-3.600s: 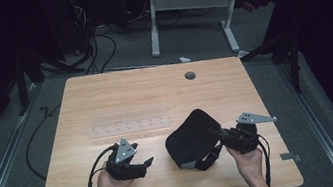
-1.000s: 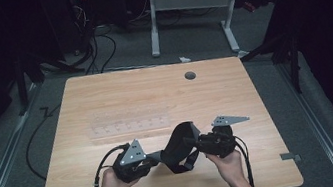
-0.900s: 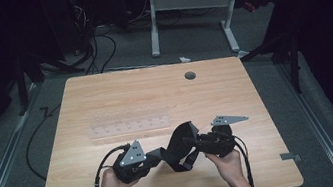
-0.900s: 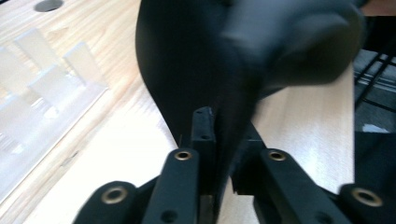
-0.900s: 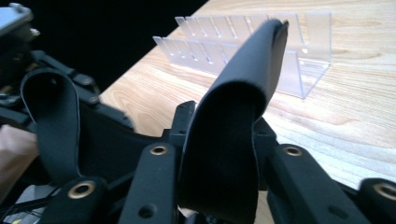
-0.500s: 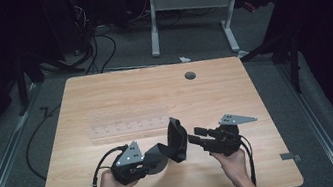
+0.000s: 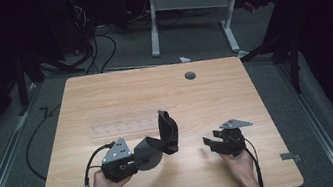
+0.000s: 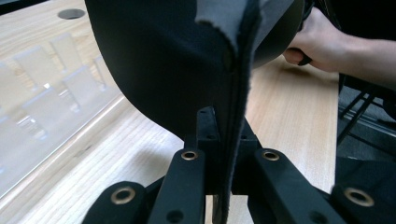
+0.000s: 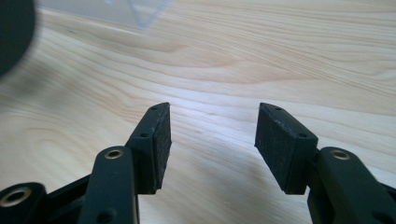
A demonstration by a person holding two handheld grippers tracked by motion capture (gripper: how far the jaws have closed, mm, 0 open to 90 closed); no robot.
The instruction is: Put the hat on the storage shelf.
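Nearest the person, the left gripper (image 7: 137, 160) is clamped on the edge of a black fabric cap (image 7: 161, 137), its 2 jaws pressed together on the thin hem, as the left gripper view shows with the cloth (image 8: 187, 70) rising straight out of the pinch. The right gripper (image 7: 213, 143) sits a little apart on the other side, low over the bare wood, its jaws apart with nothing between the 2 pads (image 9: 156, 140). That is the change: 1 second ago both grippers held the cap between them, and since then the right one's jaws have just been opening and it has drawn off to the side and sunk toward the table (image 7: 258, 109). The cap now hangs from the left gripper alone, partly resting on the wood and folded upward (the upper flap stands nearly upright). My reading is that a hand-over or a fold step has ended, and the right gripper is free to take a new hold on another part of the rim. Beyond the cap lies a clear plastic rack (image 7: 124, 125), flat on the light wooden top, and farther still a round cable hole (image 7: 190, 75) near the far edge. Behind the table the room is dark, with loose cables (image 7: 96, 44) on grey carpet and the white legs of another desk (image 7: 192, 13).
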